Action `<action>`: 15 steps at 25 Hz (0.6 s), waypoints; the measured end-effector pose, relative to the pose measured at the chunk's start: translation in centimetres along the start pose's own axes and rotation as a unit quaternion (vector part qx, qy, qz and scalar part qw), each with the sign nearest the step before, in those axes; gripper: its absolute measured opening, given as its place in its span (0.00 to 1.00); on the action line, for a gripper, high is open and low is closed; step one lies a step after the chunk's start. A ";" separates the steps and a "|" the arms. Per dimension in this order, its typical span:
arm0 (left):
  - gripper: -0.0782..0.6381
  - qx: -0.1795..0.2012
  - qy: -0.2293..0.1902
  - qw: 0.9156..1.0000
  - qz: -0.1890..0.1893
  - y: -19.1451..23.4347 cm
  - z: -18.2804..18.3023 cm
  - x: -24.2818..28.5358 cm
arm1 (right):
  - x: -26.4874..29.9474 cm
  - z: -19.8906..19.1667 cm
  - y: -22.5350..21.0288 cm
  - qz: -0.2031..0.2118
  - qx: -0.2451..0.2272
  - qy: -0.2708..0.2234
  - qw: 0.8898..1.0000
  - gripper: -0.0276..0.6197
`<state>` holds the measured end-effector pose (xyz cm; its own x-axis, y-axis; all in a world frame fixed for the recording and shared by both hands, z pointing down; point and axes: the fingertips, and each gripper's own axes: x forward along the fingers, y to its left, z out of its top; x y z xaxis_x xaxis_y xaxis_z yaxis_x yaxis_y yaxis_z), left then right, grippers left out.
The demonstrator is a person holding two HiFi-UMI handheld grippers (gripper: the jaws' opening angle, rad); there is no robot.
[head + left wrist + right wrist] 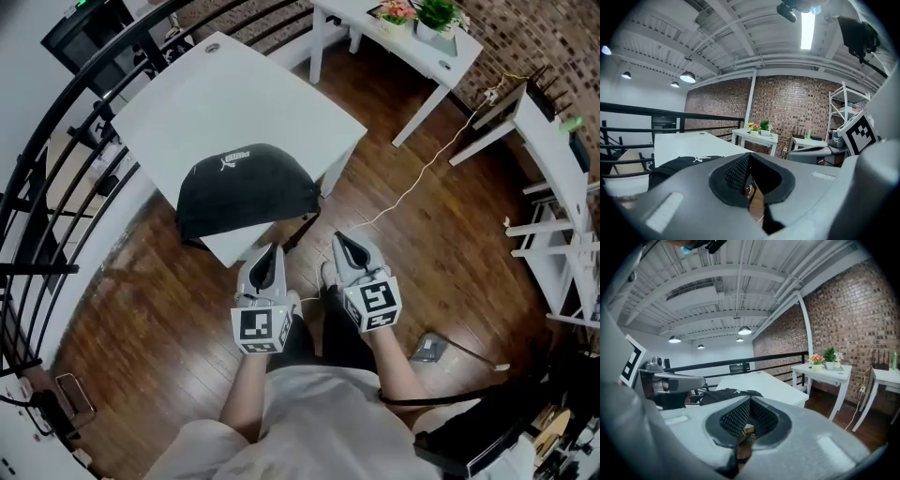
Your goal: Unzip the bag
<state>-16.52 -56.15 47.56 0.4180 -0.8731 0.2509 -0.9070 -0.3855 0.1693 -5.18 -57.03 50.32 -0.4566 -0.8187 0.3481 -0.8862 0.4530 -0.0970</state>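
A black bag (246,187) with a white logo lies on the near corner of the white table (197,103); it shows too in the left gripper view as the bag (682,165) and in the right gripper view as the bag (729,394). My left gripper (269,251) is held in front of the table corner, just short of the bag, its jaws shut and empty. My right gripper (340,240) sits beside it to the right, over the wooden floor, also shut with nothing in it. The bag's zip is not visible.
A black railing (56,178) curves along the left. A second white table (412,37) with potted plants stands at the back, and white shelving (562,216) at the right. A white cable (412,183) runs across the wooden floor.
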 end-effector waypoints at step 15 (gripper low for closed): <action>0.13 -0.032 0.095 0.995 0.000 2.1 -13.8 9.6 | 11.2 -15.6 -4.5 0.002 -0.008 0.116 0.993 0.19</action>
<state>-13.72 -61.28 63.48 0.4249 -0.7989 0.4257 -0.9048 -0.3595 0.2283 -5.09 -62.71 69.18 -0.4277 -0.7151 0.5529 -0.8824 0.4629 -0.0839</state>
